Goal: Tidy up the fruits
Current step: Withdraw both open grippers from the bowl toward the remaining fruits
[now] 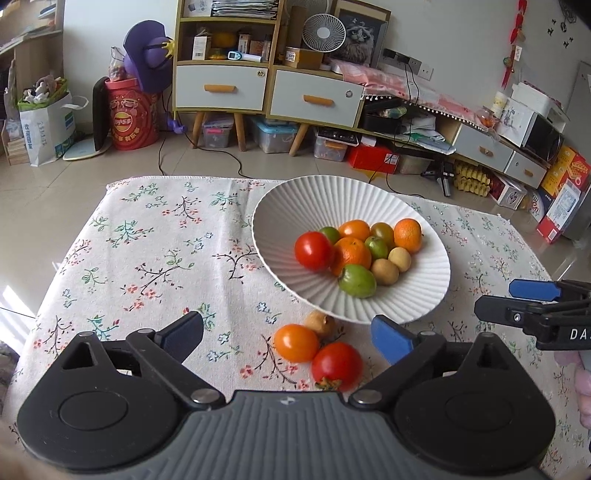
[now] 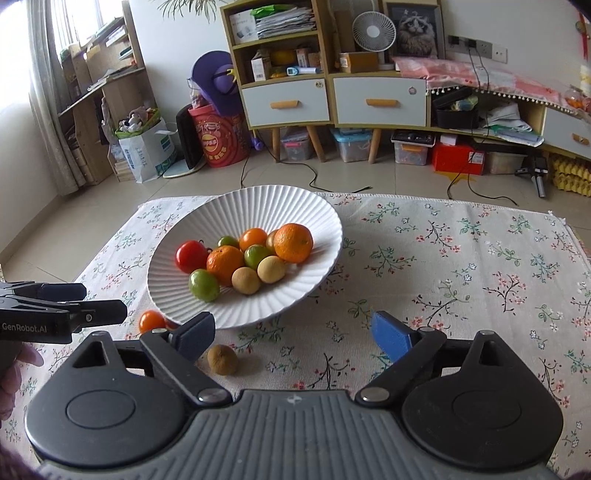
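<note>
- Fruits [image 1: 354, 254] fill the white bowl [image 1: 295, 206]; three lie near it on the cloth [image 1: 147, 240].
- My left tongs [image 1: 288, 338] and right tongs [image 2: 293, 334] gape wide, empty.

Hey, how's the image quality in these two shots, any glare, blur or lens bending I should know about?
Left wrist view: sharp, soft daylight, faint shadows under the white plate; strong fisheye bending of the cabinet and floor. Right wrist view: equally sharp, but the window at upper left is blown out, and the tablecloth edge curves.
</note>
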The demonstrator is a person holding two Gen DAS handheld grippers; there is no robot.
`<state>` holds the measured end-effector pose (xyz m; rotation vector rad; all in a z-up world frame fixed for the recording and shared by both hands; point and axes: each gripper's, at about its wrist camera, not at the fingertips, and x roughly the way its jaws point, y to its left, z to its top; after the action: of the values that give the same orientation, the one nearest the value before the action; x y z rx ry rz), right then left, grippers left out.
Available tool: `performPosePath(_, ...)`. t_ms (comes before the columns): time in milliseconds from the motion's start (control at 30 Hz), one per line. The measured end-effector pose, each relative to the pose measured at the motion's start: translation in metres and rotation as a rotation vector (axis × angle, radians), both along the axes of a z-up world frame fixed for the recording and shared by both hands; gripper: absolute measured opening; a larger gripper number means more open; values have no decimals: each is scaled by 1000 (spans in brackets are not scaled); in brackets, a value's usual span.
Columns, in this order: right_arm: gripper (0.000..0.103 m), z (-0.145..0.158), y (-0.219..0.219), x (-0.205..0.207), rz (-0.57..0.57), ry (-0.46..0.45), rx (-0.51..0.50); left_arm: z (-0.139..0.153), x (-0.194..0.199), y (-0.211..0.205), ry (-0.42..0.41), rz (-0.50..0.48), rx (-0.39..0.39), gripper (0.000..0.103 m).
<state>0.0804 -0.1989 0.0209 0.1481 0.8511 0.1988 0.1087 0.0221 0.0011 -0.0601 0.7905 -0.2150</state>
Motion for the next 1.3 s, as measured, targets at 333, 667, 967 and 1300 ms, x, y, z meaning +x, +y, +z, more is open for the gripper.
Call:
performPosePath(333,98,-9,11,-13,44,23,-11,-10,-21,6,10,-37,39,95)
performPosePath(667,100,-19,21,-20,74,38,-43,-25,-32,6,24,-45,75,95)
performPosePath(967,100,-29,31,-21,101,41,-100,-45,-33,-7,48,-55,113,95)
performPosePath(1300,86,-36,44,-17,139,21,-120,-56,-37,-21,2,-100,127,95)
